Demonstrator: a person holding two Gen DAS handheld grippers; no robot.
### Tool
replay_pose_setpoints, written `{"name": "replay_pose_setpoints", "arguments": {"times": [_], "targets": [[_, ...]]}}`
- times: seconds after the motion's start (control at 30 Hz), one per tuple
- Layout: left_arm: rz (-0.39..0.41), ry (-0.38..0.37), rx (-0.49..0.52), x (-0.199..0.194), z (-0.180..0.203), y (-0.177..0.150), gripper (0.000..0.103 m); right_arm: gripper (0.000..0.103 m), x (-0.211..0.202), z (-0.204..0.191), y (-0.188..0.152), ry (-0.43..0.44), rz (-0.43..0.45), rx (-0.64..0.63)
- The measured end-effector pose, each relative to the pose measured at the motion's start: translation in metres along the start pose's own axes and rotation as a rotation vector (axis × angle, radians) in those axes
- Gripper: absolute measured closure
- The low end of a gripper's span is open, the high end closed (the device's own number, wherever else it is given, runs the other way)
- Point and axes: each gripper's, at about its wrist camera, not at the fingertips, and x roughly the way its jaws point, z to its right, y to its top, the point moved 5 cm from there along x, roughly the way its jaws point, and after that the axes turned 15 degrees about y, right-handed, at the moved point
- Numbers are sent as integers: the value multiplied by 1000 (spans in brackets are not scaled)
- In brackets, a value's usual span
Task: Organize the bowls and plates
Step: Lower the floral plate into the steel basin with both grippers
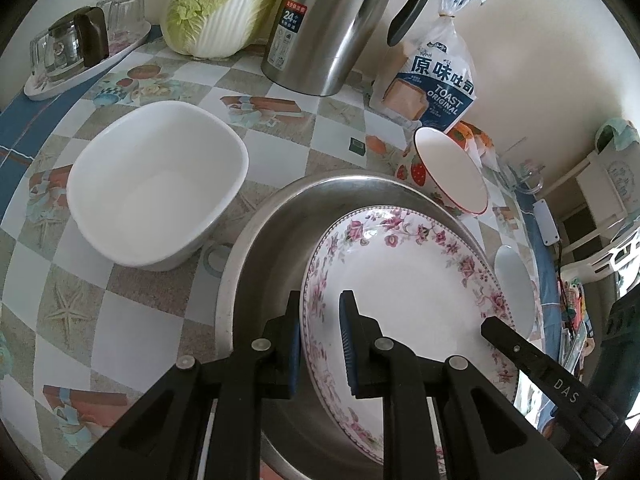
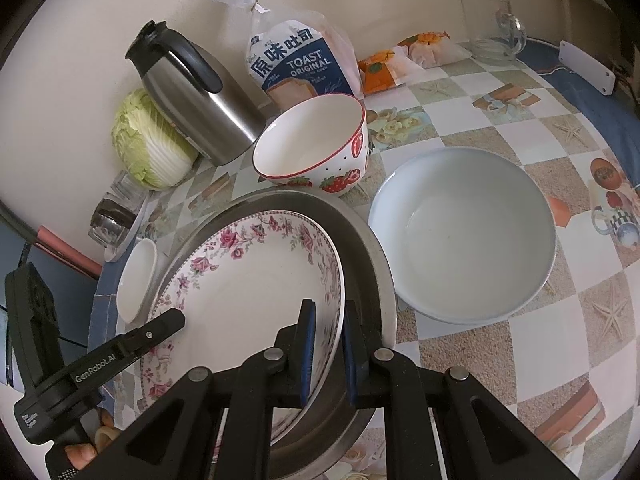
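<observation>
Floral plate (image 1: 404, 280) rim pinched between both grippers' jaws, opposite edges; inside steel pan (image 1: 272, 232).

Open tablecloth (image 2: 500, 344) lies near right. Kettle (image 2: 192, 96), bread bag (image 2: 304, 64) and strawberry bowl (image 2: 316, 144) block the far side.

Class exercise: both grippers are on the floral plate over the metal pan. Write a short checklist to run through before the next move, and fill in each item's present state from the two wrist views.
1. Left gripper pinches the floral plate rim: ok.
2. Right gripper pinches the opposite rim: ok.
3. Plate lies inside the metal pan, not over its edge: ok.
4. Plate fully resting on the pan bottom: cannot tell.
5. Strawberry bowl stands apart from the pan: ok.
6. White square bowl and pale blue bowl are empty, ready to stack: ok.
</observation>
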Motion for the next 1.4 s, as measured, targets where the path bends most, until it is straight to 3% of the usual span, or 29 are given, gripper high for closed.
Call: {"name": "replay_pose_setpoints", "arguments": {"times": [1.4], "targets": [[-13, 74, 21, 7, -3, 1, 85, 89, 15, -6, -5, -53, -41, -50]]}}
